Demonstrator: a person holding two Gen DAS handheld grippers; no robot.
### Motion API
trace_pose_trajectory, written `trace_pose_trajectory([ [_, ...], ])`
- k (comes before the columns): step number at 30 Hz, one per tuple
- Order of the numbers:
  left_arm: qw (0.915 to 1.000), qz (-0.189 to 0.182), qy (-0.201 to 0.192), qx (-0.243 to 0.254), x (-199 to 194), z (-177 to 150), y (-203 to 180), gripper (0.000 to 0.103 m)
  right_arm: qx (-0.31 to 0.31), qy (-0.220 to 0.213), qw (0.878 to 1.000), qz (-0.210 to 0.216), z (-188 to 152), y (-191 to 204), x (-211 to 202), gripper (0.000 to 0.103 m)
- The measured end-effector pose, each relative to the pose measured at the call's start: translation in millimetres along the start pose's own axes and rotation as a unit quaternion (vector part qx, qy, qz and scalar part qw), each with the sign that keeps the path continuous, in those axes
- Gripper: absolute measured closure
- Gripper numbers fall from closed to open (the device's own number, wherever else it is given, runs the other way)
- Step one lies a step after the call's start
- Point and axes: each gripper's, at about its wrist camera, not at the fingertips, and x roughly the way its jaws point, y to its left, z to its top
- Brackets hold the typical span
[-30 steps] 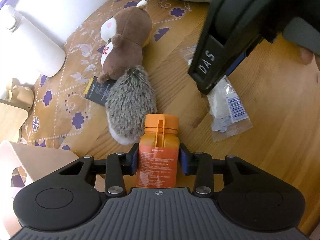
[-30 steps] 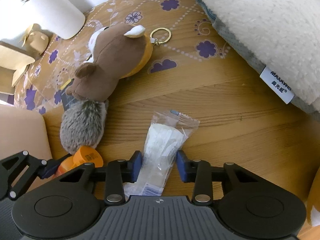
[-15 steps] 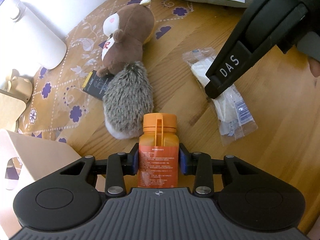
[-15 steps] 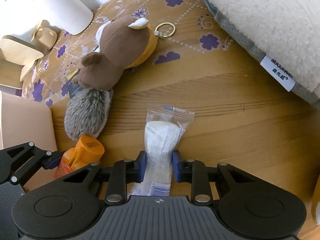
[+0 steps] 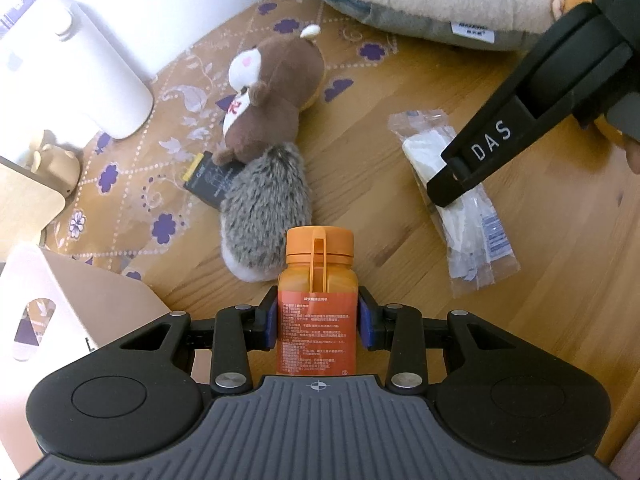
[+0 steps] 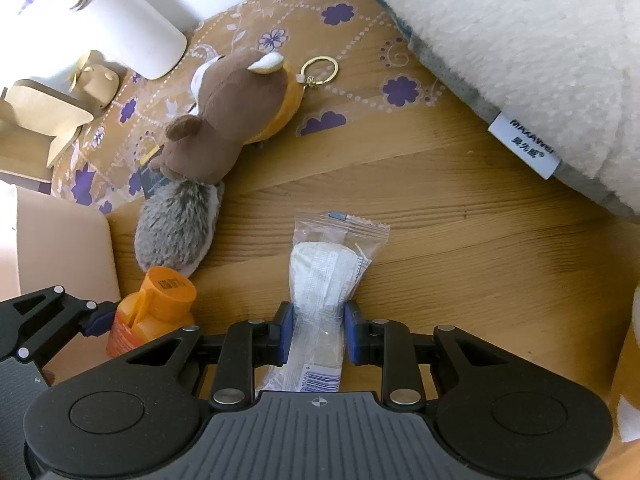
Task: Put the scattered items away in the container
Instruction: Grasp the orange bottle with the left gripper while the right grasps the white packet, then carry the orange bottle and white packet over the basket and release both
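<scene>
Both crinkly packet [image 6: 320, 280], smooth bottle [image 5: 317, 300] clamped

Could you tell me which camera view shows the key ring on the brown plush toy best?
The right wrist view: the key ring lies fully visible beside the brown plush toy. In the left wrist view the toy's body hides it.

R hand-held gripper [image 6: 316, 330] pinches clear packet [image 6: 326, 280]; orange bottle [image 6: 154, 312] at 9 o'clock, w/ plush squirrel [image 6: 228, 120] at 11.
</scene>
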Motion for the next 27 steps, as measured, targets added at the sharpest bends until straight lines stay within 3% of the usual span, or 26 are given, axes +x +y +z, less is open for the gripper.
trace_pose_trajectory([
  [17, 0.9981, 0.009, -0.045, -0.042, -58.3, -10.4, -2.8, 0.065, -0.017, -0.043, 0.999, 0.024, -15.3, 10.4, -57.4, 0.078],
  [27, 0.9897, 0.044, -0.097, -0.095, -124.3, -44.3, 17.4, 0.065, -0.061, -0.076, 0.993, 0.064, -32.4, 59.1, -115.8, 0.078],
])
